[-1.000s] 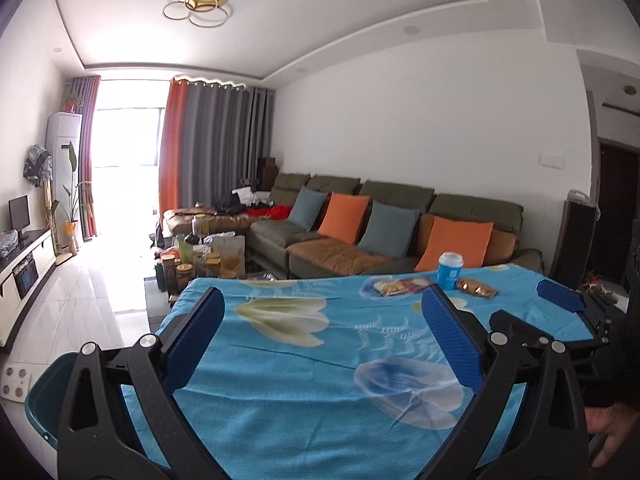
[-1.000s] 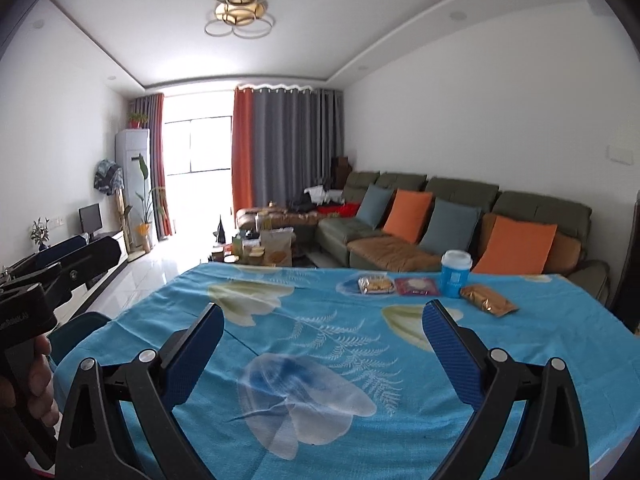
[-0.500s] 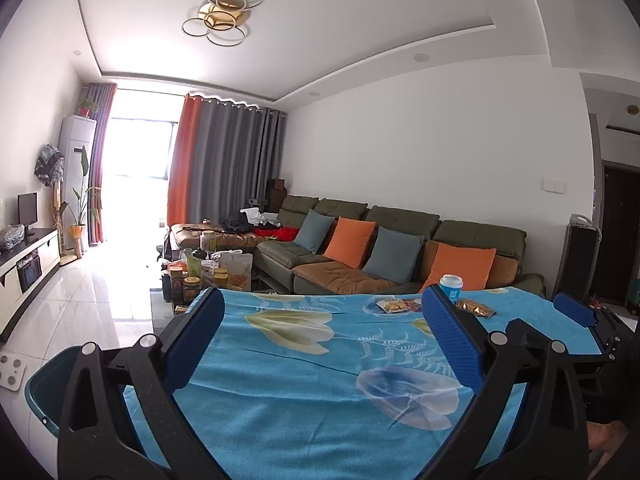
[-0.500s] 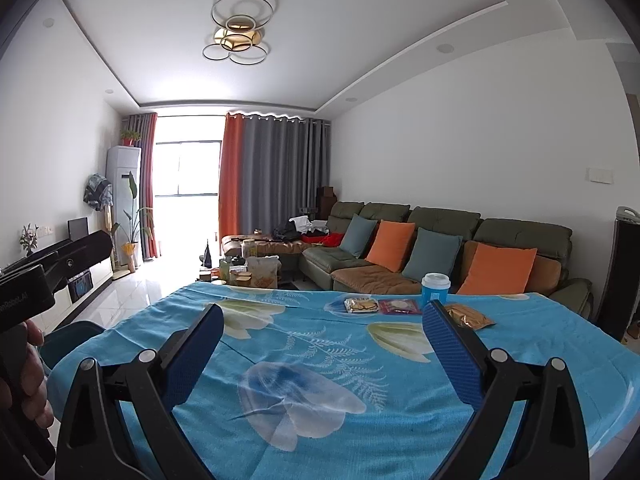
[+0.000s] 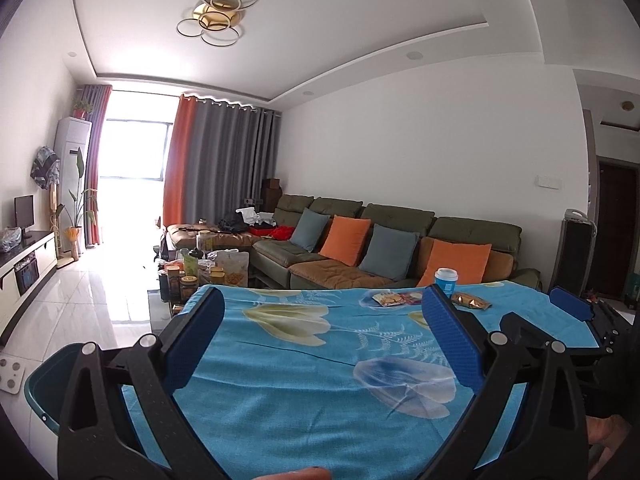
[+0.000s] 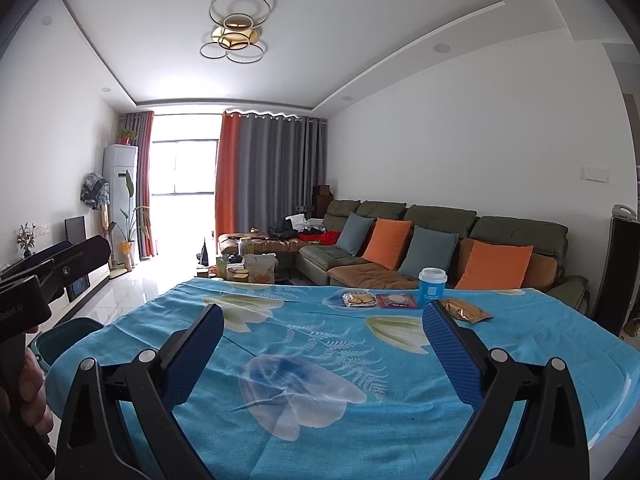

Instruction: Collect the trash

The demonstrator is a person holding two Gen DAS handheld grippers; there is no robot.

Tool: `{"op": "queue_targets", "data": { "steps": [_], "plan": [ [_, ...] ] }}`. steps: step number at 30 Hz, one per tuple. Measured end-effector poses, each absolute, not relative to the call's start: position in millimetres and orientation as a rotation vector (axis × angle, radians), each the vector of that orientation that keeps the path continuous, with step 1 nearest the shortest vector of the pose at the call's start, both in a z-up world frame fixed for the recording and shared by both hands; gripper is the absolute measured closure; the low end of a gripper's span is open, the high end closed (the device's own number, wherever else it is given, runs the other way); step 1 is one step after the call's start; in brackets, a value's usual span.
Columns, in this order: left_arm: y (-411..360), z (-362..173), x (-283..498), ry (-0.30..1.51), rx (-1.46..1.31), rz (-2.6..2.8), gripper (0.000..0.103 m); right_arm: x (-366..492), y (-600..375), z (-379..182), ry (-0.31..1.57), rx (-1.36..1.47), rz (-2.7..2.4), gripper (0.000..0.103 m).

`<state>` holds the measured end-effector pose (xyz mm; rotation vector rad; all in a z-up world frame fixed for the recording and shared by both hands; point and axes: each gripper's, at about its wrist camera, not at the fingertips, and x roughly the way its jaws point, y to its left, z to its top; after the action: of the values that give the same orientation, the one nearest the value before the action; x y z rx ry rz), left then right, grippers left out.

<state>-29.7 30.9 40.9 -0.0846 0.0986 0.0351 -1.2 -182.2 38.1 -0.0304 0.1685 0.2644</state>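
Observation:
At the table's far side stand a blue paper cup with a white lid point(image 6: 432, 286), a clear snack packet point(image 6: 359, 299), a red-purple wrapper point(image 6: 395, 300) and a golden-brown wrapper point(image 6: 464, 313). The cup point(image 5: 445, 279) and the packets point(image 5: 388, 299) also show in the left wrist view. My left gripper point(image 5: 322, 338) is open and empty above the near table edge. My right gripper point(image 6: 322, 342) is open and empty, well short of the trash. A teal bin point(image 5: 46, 390) stands on the floor at the table's left; its rim also shows in the right wrist view point(image 6: 64, 334).
The table wears a blue flowered cloth point(image 6: 312, 364). A green sofa with orange and grey cushions point(image 6: 432, 240) runs behind it. A low table crowded with jars and bags point(image 5: 204, 270) stands beyond the far left corner. A TV cabinet point(image 5: 24, 260) lines the left wall.
Both cameras have tilted upward and drawn back a little, so more ceiling shows and the table sits lower in view. Both grippers stay open and empty.

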Motion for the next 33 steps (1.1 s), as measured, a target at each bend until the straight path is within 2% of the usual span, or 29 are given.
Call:
{"op": "queue_targets", "data": {
  "steps": [33],
  "plan": [
    [26.4, 40.4, -28.2, 0.117, -0.062, 0.010, 0.006, 1.8, -179.9, 35.5, 0.188, -0.042, 0.272, 0.007]
  ]
}}
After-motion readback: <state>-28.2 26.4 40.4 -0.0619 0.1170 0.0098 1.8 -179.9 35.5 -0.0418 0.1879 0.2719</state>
